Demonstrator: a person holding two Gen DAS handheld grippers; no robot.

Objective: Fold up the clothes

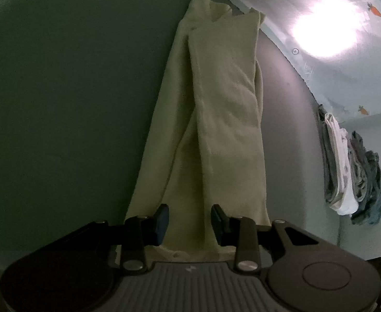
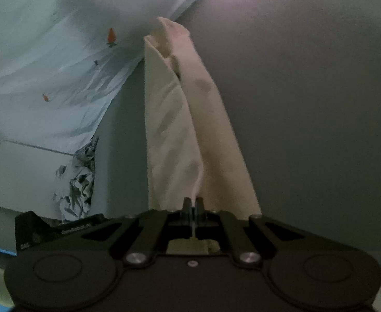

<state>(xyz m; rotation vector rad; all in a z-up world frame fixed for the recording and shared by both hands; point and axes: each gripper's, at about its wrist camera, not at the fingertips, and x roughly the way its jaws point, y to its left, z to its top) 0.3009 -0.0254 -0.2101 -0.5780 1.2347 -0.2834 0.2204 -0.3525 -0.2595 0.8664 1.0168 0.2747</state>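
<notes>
A pale cream garment [image 1: 216,119], folded into a long narrow strip, lies on the dark grey surface [image 1: 73,104] and runs away from me. In the left wrist view my left gripper [image 1: 189,219] stands over the near end of the garment. Its two fingers are apart, and flat cloth shows in the gap with neither pad pressing on it. In the right wrist view the same garment [image 2: 169,135] stretches ahead. My right gripper [image 2: 193,204] is shut on a thin raised edge of the cloth at the near end.
A light blue sheet with a carrot print [image 1: 346,83] borders the grey surface [image 2: 307,104], with a bright glare spot on it. A pile of folded clothes [image 1: 351,171] lies to the right. A crumpled patterned cloth [image 2: 76,182] and a white flat board [image 2: 21,176] are on the left.
</notes>
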